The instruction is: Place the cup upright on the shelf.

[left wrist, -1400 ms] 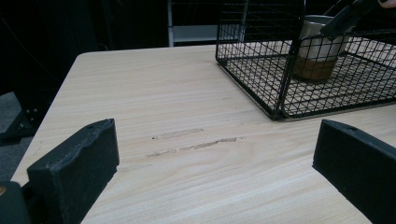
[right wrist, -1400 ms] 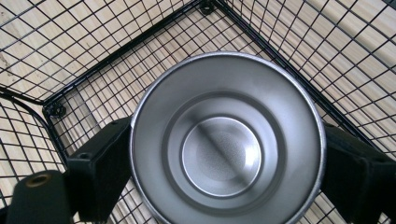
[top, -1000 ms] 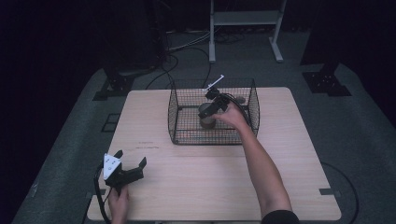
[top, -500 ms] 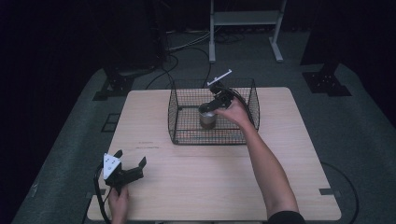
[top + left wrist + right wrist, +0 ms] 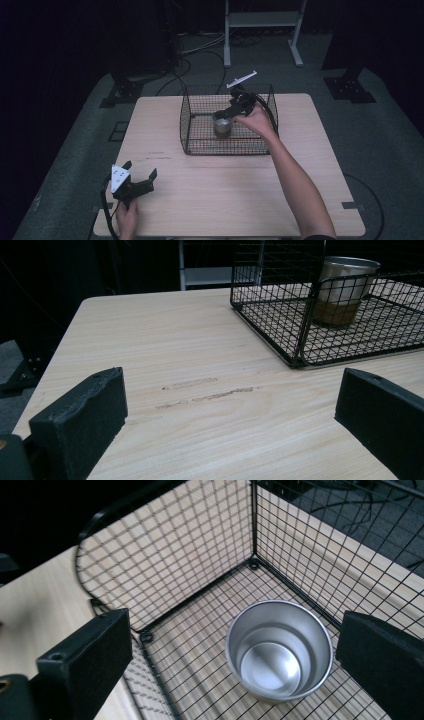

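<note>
Both claw [image 5: 235,667] jaws wide (cup [image 5: 279,649] seemingly untouched)

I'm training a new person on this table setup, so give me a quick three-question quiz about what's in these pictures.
1. True or false: the metal cup stands upright inside the wire basket.
2. Which is held between the jaws of the right tool? A) the cup B) the basket's rim C) nothing
3. Fill in: the left tool sits low over the wooden ____, well apart from the basket.

Key
1. True; it is empty, open end up.
2. C; the jaws stand open above the cup, and they have just been opening.
3. table
</note>
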The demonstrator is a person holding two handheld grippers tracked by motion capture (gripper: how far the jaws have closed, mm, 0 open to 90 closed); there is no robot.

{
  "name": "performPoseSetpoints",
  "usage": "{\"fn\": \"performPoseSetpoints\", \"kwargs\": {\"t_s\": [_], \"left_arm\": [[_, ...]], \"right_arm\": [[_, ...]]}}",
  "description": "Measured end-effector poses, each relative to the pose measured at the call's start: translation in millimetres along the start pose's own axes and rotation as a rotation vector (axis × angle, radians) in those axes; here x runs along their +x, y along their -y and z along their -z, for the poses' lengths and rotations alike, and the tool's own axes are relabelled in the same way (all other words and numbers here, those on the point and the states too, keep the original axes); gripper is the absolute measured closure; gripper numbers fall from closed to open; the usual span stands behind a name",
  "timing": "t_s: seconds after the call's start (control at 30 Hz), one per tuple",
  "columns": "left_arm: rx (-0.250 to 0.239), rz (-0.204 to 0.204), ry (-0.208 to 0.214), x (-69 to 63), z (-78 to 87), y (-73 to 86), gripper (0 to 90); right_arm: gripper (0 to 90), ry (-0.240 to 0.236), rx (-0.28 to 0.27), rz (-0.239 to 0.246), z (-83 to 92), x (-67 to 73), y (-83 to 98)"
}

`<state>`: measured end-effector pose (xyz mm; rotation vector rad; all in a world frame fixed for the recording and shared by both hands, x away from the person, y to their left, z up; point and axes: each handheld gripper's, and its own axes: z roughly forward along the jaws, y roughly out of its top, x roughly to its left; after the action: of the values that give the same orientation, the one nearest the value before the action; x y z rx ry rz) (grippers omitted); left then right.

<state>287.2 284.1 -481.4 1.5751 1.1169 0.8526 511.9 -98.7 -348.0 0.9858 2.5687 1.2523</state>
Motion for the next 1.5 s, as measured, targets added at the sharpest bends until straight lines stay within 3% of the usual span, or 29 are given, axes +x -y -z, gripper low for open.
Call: {"fn": "performPoseSetpoints", "kwargs": {"t_s": [0.53,1.1,1.5], "left_arm": [[-0.001,-0.001,-0.002,-0.2,-0.2,0.1,0.0],[-0.002,-0.004,-0.002,-0.5,-0.4,0.2,0.0],[-0.001,-0.005,-0.003,-0.6,-0.4,0.2,0.0]], "right_arm": [[0.9,-0.052,-0.038,-0.004,42.7,13.9,24.9],[0.9,-0.079,-0.045,0.001,65.8,23.2,52.5],[0.9,-0.096,-0.063,0.003,82.7,28.7,81.8]]}}
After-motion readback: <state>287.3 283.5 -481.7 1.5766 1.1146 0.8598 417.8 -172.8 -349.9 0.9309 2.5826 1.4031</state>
